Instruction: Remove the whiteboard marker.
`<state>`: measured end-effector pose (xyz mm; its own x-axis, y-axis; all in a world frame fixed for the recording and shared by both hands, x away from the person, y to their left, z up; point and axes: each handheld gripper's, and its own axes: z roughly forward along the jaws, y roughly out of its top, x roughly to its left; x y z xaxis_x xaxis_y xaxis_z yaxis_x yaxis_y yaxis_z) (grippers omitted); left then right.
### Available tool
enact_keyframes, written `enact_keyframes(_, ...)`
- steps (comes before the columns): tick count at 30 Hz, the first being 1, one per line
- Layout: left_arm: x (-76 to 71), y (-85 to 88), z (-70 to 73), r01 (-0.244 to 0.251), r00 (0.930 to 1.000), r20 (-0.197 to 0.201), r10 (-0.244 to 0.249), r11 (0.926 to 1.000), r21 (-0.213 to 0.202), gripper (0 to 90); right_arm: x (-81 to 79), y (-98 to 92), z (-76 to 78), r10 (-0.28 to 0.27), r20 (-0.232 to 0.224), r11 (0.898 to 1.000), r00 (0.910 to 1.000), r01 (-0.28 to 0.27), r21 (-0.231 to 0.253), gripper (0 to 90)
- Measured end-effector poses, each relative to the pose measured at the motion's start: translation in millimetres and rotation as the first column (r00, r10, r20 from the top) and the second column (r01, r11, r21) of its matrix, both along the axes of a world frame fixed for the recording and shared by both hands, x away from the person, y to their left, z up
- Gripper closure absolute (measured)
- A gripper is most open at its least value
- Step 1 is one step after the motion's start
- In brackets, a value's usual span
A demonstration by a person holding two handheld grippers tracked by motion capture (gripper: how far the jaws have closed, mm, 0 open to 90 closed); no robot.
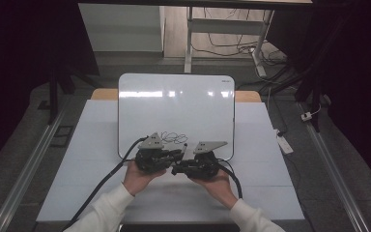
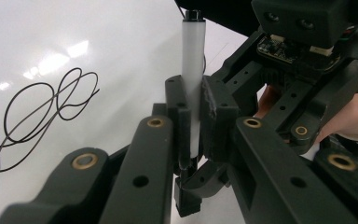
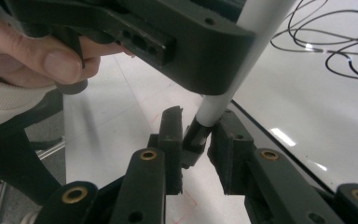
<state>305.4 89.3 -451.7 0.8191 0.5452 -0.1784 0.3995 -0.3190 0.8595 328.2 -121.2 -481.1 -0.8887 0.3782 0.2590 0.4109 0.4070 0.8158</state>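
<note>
The white marker (image 2: 193, 79) stands clamped by its barrel between the pads of the left gripper (image 2: 195, 112), above the near edge of the whiteboard (image 1: 174, 104). Its black cap (image 3: 196, 135) sits between the right gripper's (image 3: 196, 140) narrowed jaws, which seem to pinch it. Black scribbles (image 2: 37, 112) mark the board nearby.
</note>
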Motion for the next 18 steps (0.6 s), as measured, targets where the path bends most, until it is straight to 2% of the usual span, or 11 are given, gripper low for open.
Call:
enact_keyframes(5, -0.4, -3.4, -2.8, -0.004, 1.0, 0.007, 0.004, 0.9998, 0.019, 81.8, 2.5, -0.3, -2.8, -0.045, -0.034, 0.998, 0.9984, 0.043, -0.037, 77.9)
enact_keyframes(9, 1.3, -1.9, -2.2, 0.004, 0.9999, -0.014, -0.004, 0.9996, -0.026, 79.1, 2.5, -2.5, -2.0, -0.063, -0.015, 0.997, 0.9979, 0.062, -0.038, 78.5)
enact_keyframes(10, 1.0, -1.0, -1.0, 0.001, 0.9999, -0.014, -0.002, 0.9994, -0.034, 75.5, 2.2, -3.0, -1.3, -0.065, -0.012, 0.997, 0.9978, 0.064, -0.04, 78.5)
enact_keyframes(12, -1.7, 2.7, 2.7, -0.01, 1.0, -0.002, 0.01, 0.9995, -0.03, 61.0, 1.8, -4.5, -0.6, -0.068, 0.009, 0.997, 0.9977, 0.068, -0.036, 78.6)
enact_keyframes(15, -9.5, 11.8, 9.9, -0.045, 0.9984, 0.034, 0.045, 0.9989, 0.014, 46.1, 0.8, -8.7, 1.7, -0.08, 0.038, 0.996, 0.996, 0.081, -0.024, 78.6)
enact_keyframes(18, -20.0, 26.1, 13.9, -0.064, 0.997, 0.047, 0.061, 0.9964, 0.057, 39.0, 1.2, -15.2, 4.6, -0.093, 0.077, 0.996, 0.9927, 0.093, -0.006, 78.6)
